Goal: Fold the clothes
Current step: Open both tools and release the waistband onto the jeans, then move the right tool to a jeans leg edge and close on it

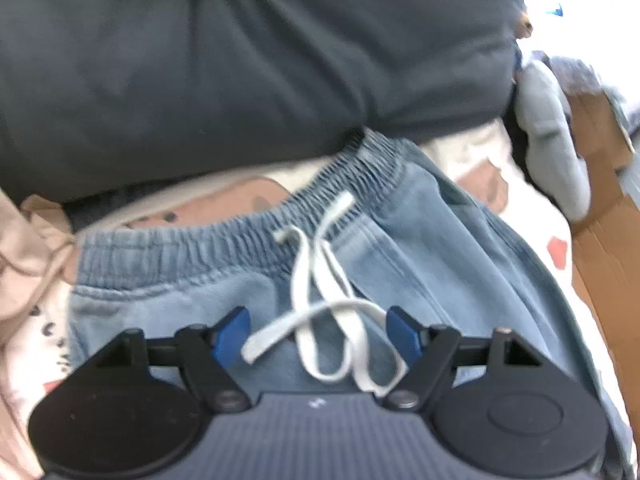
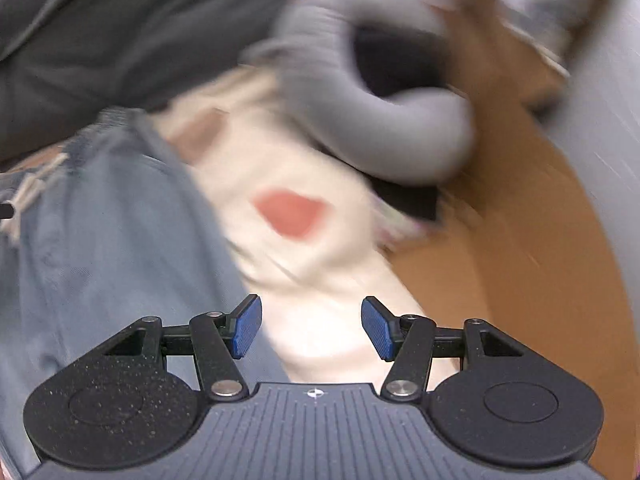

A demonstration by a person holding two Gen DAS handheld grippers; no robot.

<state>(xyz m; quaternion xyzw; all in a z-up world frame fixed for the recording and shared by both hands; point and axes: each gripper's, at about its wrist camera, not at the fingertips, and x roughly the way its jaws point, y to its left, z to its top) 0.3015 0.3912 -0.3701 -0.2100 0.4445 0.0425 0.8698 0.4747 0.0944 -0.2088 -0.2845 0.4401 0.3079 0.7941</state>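
Blue shorts (image 1: pixel 400 240) lie flat ahead of my left gripper (image 1: pixel 318 334), waistband (image 1: pixel 240 236) outward for folding; both it and my right gripper (image 2: pixel 311 326) gape wide, empty.

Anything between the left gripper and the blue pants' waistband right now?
Only the white drawstring: its loose loops lie on the blue pants between the open fingers of the left gripper. The elastic waistband lies just beyond, uncovered. No other garment blocks it.

One blue pair of pants (image 1: pixel 420 240), one dark garment (image 1: pixel 240 60), one grey garment (image 1: pixel 548 128), one cardboard box (image 2: pixel 520 260)
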